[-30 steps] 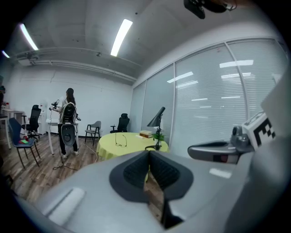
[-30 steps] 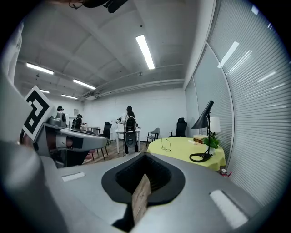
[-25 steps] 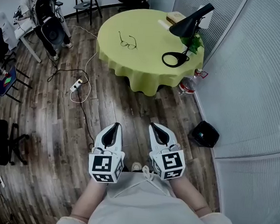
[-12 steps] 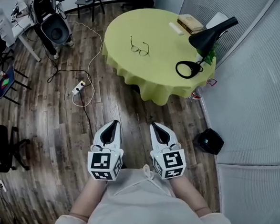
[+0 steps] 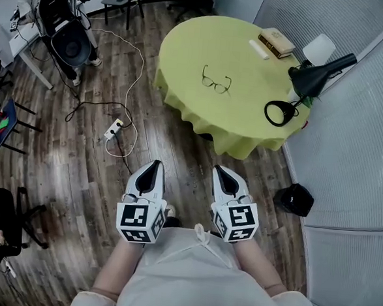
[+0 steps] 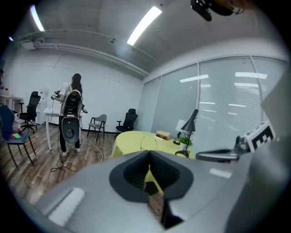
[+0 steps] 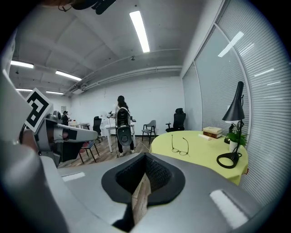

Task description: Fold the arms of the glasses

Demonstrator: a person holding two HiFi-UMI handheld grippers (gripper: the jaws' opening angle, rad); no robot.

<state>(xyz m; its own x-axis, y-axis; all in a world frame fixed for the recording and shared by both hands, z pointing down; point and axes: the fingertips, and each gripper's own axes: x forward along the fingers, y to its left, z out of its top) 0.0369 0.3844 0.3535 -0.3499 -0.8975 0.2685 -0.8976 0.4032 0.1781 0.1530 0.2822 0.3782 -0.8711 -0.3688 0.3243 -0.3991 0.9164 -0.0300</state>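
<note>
The glasses [image 5: 216, 84] are thin and dark-framed. They lie with their arms spread on the round yellow-green table [image 5: 192, 48], far ahead of me across the wooden floor. They also appear small in the left gripper view [image 6: 148, 142] and in the right gripper view [image 7: 180, 145]. My left gripper [image 5: 152, 171] and right gripper [image 5: 222, 173] are held side by side at waist height over the floor, well short of the table. Both are shut with nothing between the jaws. The same shut jaws show for the left gripper [image 6: 149, 157] and the right gripper [image 7: 145, 159].
A black desk lamp [image 5: 307, 82], stacked books [image 5: 276, 40] and a white bar [image 5: 259, 49] share the table. A power strip with cable [image 5: 116, 127] lies on the floor at left, a black bag [image 5: 295, 199] by the glass wall at right. A person [image 5: 57, 22] stands at the far left.
The table with the glasses has come closer and shifted right in the head view. Both grippers have moved forward with me and stay shut.
</note>
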